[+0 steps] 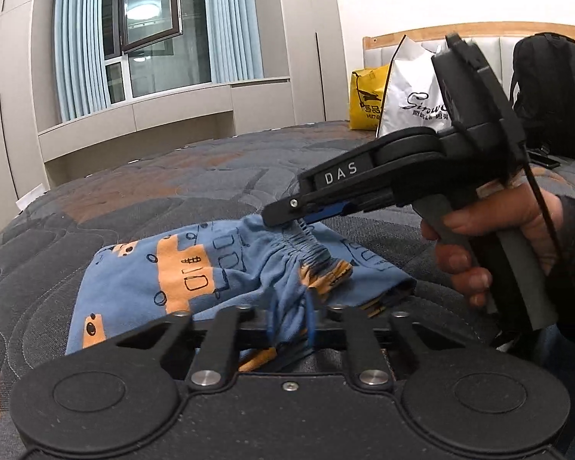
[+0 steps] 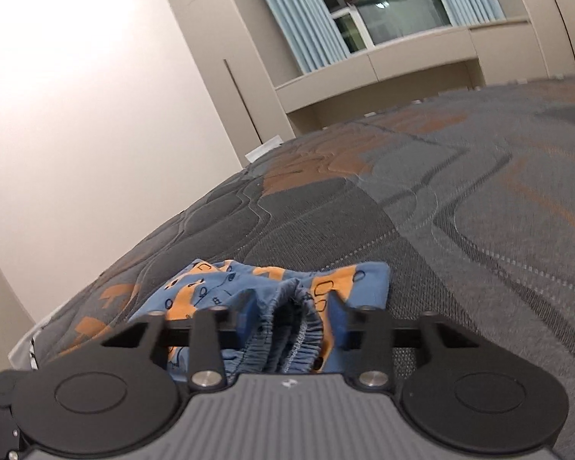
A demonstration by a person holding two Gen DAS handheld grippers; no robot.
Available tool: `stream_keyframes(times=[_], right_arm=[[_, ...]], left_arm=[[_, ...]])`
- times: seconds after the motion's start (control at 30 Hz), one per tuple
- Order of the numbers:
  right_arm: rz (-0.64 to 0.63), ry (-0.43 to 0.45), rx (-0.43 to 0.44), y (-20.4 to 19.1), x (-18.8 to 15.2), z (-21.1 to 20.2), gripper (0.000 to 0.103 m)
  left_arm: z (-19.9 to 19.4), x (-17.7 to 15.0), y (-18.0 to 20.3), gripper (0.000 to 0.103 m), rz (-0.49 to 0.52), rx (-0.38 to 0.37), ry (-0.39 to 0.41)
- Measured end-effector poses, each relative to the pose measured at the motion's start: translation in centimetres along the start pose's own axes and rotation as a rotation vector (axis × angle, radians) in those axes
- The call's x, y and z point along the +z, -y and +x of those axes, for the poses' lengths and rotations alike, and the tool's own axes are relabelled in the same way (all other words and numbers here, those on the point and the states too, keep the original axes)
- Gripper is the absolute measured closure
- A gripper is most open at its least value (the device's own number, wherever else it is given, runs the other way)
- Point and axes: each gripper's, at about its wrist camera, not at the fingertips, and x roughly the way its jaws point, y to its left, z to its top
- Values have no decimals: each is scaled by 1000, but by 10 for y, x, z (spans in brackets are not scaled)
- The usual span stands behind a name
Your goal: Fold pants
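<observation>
Small blue pants (image 1: 180, 268) with orange truck prints lie bunched on the grey patterned bed (image 1: 172, 176). My left gripper (image 1: 290, 326) is shut on a gathered fold of the blue fabric near the waistband. My right gripper (image 1: 283, 216) shows in the left wrist view, held by a hand, shut on the elastic waistband (image 1: 306, 247) from the right. In the right wrist view the right gripper (image 2: 292, 320) pinches the ruffled waistband (image 2: 287, 345) between its blue pads, with the pants (image 2: 218, 280) lying beyond.
At the bed's head stand a yellow bag (image 1: 366, 99), a white shopping bag (image 1: 414, 92) and a black backpack (image 1: 552, 92) against the wooden headboard. A window with blue curtains (image 1: 76, 42) and beige cabinets lie beyond the bed's far edge.
</observation>
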Motion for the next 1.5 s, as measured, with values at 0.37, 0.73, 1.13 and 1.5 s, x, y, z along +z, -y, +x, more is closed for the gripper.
stream_keyframes(times=[0.37,0.73,1.13,1.5], right_arm=[[25,94,-16,0,5,-27,91],[39,45,-133,9,-4,-28,91],[-29,79,-221,-7,-8,-36,30],[-338,66,-357,-60,-22,-25,0]], left_arm=[[-10,15,1,98,-51,-59,41],[7,3,3,99,-63,-121,-14],[-25,12,-43,19,-273,-14,91],[-11,5,-92,1,-338,309,-41]])
